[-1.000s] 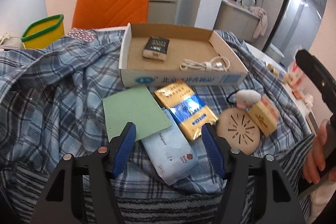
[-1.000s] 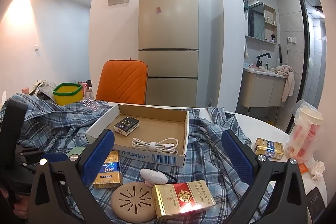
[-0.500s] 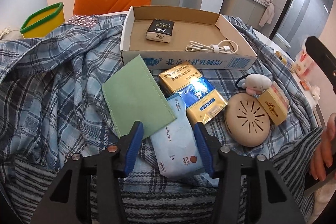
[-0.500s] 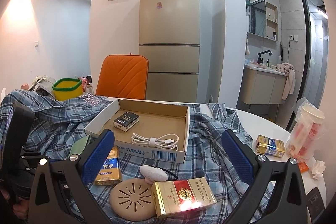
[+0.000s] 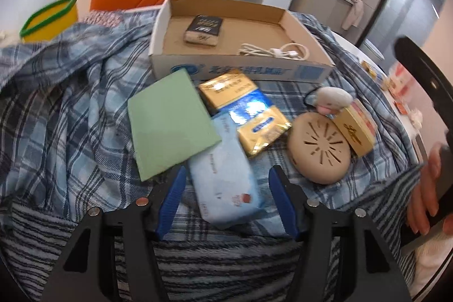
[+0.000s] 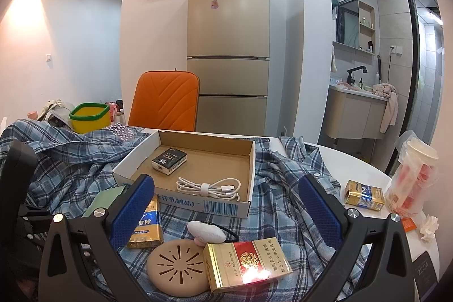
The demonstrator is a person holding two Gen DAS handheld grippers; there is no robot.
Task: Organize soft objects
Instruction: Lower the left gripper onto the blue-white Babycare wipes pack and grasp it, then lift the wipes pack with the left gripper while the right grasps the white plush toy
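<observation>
A light blue soft wipes pack (image 5: 223, 174) lies on the plaid shirt (image 5: 70, 104). My left gripper (image 5: 226, 188) straddles its near end; the jaws are opening and the pads stand clear of it. Beside the pack lie a green cloth pouch (image 5: 170, 129), a gold-and-blue packet (image 5: 246, 115), a beige slotted disc (image 5: 320, 149) and a small white plush (image 5: 332, 99). The cardboard box (image 5: 243, 70) behind holds a dark tissue pack (image 5: 203, 29) and a coiled white cable (image 5: 277, 50). My right gripper (image 6: 226, 188) hangs open and empty above the disc (image 6: 178, 268) and the plush (image 6: 206, 232).
A red-and-gold cigarette box (image 6: 249, 262) leans by the disc. A yellow tub (image 6: 89, 116) and an orange chair (image 6: 167, 101) stand behind the table. A gold pack (image 6: 363, 194) and a bagged cup (image 6: 410, 177) sit on the white tabletop at right. A hand (image 5: 424, 188) holds the other gripper.
The left gripper tilted down toward the wipes pack; its jaws narrowed around the pack, then widened again. The right gripper stayed still and open.
</observation>
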